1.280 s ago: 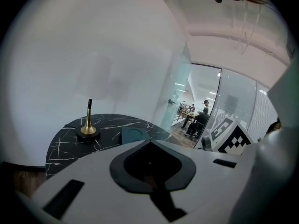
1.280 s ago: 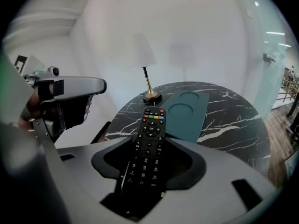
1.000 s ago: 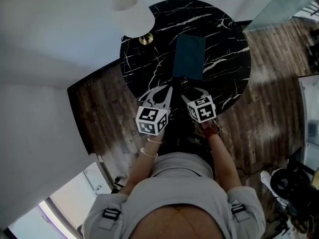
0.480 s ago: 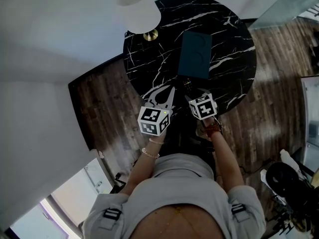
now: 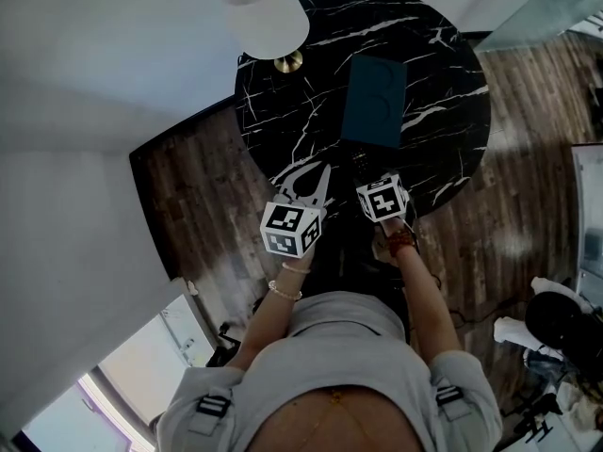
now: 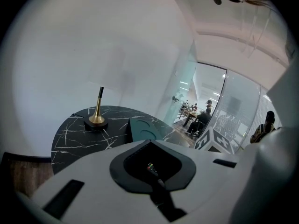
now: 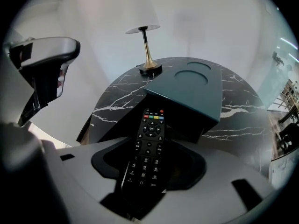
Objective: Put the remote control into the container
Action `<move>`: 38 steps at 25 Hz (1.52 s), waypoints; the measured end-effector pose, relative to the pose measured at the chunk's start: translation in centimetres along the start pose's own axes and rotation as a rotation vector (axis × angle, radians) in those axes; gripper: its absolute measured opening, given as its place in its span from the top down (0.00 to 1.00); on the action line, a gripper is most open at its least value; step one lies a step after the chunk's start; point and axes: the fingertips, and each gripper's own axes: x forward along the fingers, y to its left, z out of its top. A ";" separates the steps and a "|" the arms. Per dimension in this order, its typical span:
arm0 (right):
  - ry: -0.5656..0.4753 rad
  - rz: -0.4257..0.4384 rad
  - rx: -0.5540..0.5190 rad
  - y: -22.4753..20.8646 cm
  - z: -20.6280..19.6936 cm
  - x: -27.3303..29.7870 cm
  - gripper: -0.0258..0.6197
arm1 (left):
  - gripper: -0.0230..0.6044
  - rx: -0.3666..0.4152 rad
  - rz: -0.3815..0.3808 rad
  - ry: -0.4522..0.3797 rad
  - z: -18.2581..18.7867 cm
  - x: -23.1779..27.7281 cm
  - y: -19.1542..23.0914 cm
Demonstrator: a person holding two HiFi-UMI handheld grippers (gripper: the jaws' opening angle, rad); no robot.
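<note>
A round black marble table point(image 5: 443, 111) is seen on a dark wood floor point(image 5: 198, 215) beside a white wall point(image 5: 94, 64). One lamp point(image 5: 267, 17), one teal container point(image 5: 374, 102) and one remote control point(image 7: 148, 153) are counted. The remote control is clamped in the right gripper point(image 5: 361, 169), outside the container and near its closest end. The left gripper point(image 5: 306, 175) is closed on nothing. The remote's rear end is hidden between the jaws

right gripper point(image 5: 361, 164): dropped lower toward the table point(image 5: 283, 111), nose tipped steeper
remote control point(image 7: 148, 148): carried down with it, nearer the container point(image 5: 374, 102)
</note>
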 end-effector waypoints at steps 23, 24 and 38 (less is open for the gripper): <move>0.123 -0.062 -0.104 0.8 -0.4 1.7 0.61 | 0.96 -0.015 0.010 -0.018 0.5 -0.4 1.3; 0.118 -0.059 -0.101 0.8 -0.3 1.6 0.61 | 0.96 -0.016 0.010 -0.019 0.5 -0.4 1.3; -0.077 -0.013 -0.056 -0.4 1.9 -2.4 0.61 | 0.96 -0.009 -0.018 0.006 -0.5 0.7 0.1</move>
